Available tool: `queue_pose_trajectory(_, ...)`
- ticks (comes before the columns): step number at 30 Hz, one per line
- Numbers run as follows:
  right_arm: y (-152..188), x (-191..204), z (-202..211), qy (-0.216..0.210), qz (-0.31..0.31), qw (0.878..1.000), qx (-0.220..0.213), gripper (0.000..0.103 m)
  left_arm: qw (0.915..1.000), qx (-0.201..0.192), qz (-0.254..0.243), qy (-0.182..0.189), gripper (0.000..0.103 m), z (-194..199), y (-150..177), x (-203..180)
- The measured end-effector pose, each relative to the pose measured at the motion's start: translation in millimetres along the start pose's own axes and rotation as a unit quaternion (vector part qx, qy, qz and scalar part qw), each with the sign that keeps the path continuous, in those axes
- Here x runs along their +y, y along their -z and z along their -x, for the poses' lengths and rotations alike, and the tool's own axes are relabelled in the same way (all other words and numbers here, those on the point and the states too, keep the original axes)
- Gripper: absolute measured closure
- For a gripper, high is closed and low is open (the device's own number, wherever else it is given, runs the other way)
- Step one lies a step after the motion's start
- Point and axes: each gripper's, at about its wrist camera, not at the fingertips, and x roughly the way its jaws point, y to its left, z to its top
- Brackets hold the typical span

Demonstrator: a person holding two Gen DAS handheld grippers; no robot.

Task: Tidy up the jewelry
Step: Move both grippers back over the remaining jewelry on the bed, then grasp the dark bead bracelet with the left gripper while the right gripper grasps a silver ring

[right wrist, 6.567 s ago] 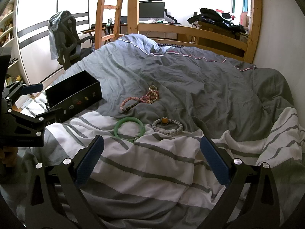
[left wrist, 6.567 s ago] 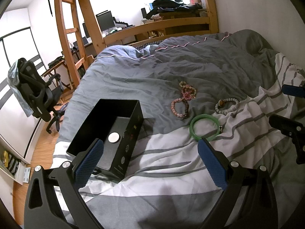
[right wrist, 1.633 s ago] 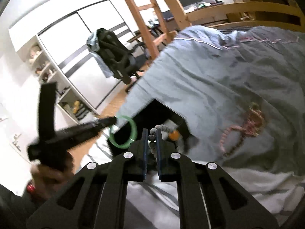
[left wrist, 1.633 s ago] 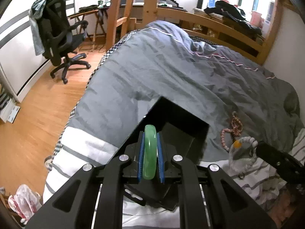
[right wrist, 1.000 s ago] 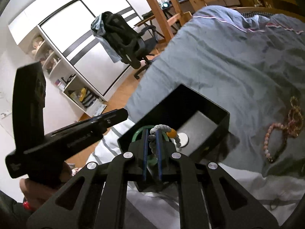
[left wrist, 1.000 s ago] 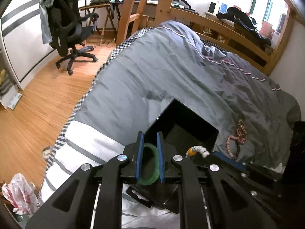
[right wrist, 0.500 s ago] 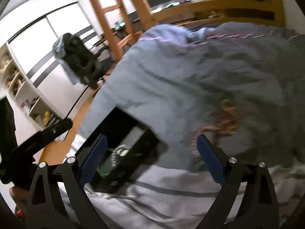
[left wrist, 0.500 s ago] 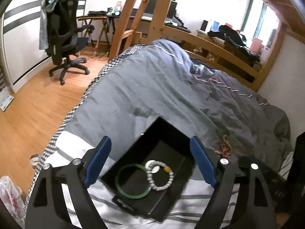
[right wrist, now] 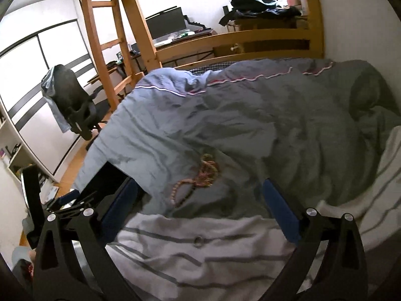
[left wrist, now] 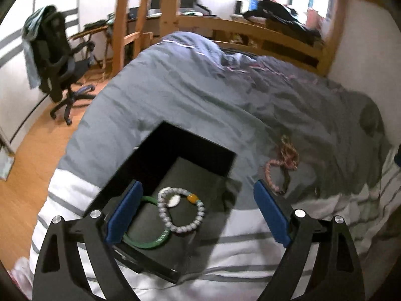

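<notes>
With both tongs empty, the step in hand reads as the gap between a finished drop and the next pick.

Left wrist view, left to right. Left tongs (left wrist: 198, 210): jaws spreading wider, nothing between the pads. Below them, at lower centre-left of the frame, sits the black box (left wrist: 200, 148). On its floor lie the green bangle (left wrist: 147, 243), partly hidden by the left pad, and the pale bead bracelet (left wrist: 180, 210) with its amber bead, overlapping the bangle's far side; a small white disc shows inside the bead loop. Right of the box, mid-frame on the grey cover, the pink bead bracelet (left wrist: 272, 175) lies touching a tangle of coloured chains (left wrist: 289, 151).

Right wrist view, left to right. The box shows only as a dark corner at lower left, with the other gripper's body beside it. Right tongs (right wrist: 200, 210): jaws also opening, nothing gripped. The pink bracelet and chains lie between and just beyond the pads, centre frame. A small ring (right wrist: 198, 240) rests on the white striped part of the duvet (right wrist: 250, 125), lower centre.

Judgement: two pieces boxed; the bracelet, the chains and the ring remain. The next move calls for lowering onto the pink bracelet and separating it from the chains. The ring is small and on soft cloth, so likely fiddly.

Surface: rumpled bed, grey over white stripes. Room: wooden loft frame and ladder, desk with monitor, black office chair at left, wood floor.
</notes>
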Motion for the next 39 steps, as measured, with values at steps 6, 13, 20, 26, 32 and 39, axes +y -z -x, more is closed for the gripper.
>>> queue_pose_trajectory(6,17.3,-13.3,5.5,0.016,0.029,0.999,-0.009,0.004,0.9942,-0.031,-0.099,0.030,0.009,10.4,14.9,-49.7)
queue_pose_trajectory(13,27.8,-31.7,-18.4,-0.014,0.049,0.998,-0.026,0.004,0.9823,-0.054,-0.163,0.075,0.009,-10.9,21.1,-101.7)
queue_pose_trajectory(20,40.9,-31.5,-86.8,-0.050,0.077,0.995,0.042,0.046,0.9787,0.003,-0.177,0.103,0.009,-77.4,16.3,-133.8)
queue_pose_trajectory(26,48.4,-35.4,-134.0,-0.063,0.081,0.990,0.100,0.066,0.9739,0.039,-0.188,0.121,0.017,-113.1,17.0,-140.4)
queue_pose_trajectory(32,56.8,-38.5,-149.4,-0.075,0.075,0.986,0.130,0.072,0.9746,0.078,-0.176,0.114,0.043,-133.6,13.3,-135.8)
queue_pose_trajectory(39,68.7,-35.1,-153.1,-0.064,0.089,0.983,0.151,0.076,0.9786,0.099,-0.134,0.121,0.065,-132.8,10.9,-116.2)
